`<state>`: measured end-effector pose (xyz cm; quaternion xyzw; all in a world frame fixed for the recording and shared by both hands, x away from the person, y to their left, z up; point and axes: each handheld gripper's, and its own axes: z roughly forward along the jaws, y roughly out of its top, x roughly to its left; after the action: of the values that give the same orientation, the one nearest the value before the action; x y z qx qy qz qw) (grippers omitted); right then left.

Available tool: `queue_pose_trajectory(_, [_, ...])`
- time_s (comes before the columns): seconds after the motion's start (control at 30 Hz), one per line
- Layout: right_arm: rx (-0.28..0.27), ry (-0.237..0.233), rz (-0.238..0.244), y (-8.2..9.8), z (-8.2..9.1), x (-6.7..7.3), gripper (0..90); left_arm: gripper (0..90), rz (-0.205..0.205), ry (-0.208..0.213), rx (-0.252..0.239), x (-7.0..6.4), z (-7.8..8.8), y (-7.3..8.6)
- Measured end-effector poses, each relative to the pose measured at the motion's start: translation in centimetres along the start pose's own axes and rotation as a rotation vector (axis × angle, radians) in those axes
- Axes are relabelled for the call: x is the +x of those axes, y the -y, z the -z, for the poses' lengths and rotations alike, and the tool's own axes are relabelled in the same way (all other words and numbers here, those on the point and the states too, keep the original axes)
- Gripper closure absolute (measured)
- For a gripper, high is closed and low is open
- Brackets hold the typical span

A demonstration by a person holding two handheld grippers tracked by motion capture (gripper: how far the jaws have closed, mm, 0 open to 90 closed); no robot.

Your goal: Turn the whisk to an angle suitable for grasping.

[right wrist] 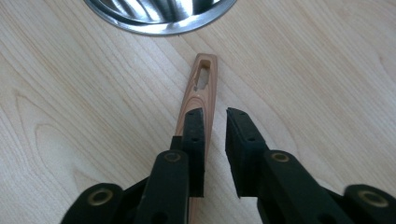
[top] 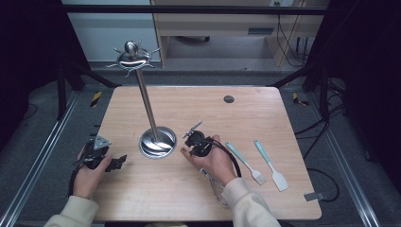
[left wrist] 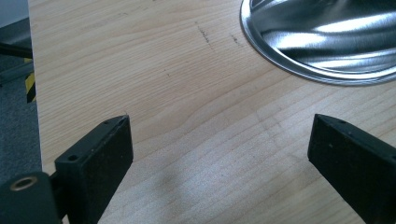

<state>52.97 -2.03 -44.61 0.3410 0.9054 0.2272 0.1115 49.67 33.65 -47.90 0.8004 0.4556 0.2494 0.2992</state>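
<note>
A whisk lies on the table under my right hand, its wire head (top: 216,188) near my sleeve. Its wooden handle (right wrist: 201,81), with a slot at the end, points at the steel stand's round base (right wrist: 161,14). My right gripper (right wrist: 215,112) (top: 191,147) sits low over that handle with its jaws a little apart. The handle runs under the left jaw and the pads do not press on it. My left gripper (left wrist: 219,126) (top: 120,163) stands wide open over bare wood left of the base (left wrist: 322,42), with nothing between its jaws.
The stand (top: 146,101) is a tall steel pole on the base (top: 157,142), with hooks at its top (top: 131,57). A teal-handled fork (top: 246,163) and a teal-handled spatula (top: 270,165) lie to the right of my right hand. A dark grommet (top: 229,99) sits near the table's far edge.
</note>
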Motion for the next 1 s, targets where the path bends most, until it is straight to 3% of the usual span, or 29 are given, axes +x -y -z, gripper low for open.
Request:
queue_pose_trajectory(0.07, [0.009,-0.006,-0.014,0.1,-0.1,0.1,70.0,6.2,0.001,0.000,0.001,0.0,0.0,0.0])
queue_pose_trajectory(0.33, [0.049,-0.007,-0.069,0.4,-0.8,0.8,62.7,6.2,-0.001,0.002,0.003,-0.1,-0.2,-0.1])
queue_pose_trajectory(1.0, [0.089,0.000,-0.096,1.2,-1.8,1.3,64.7,6.2,-0.015,-0.002,0.009,-0.2,-0.2,-0.1])
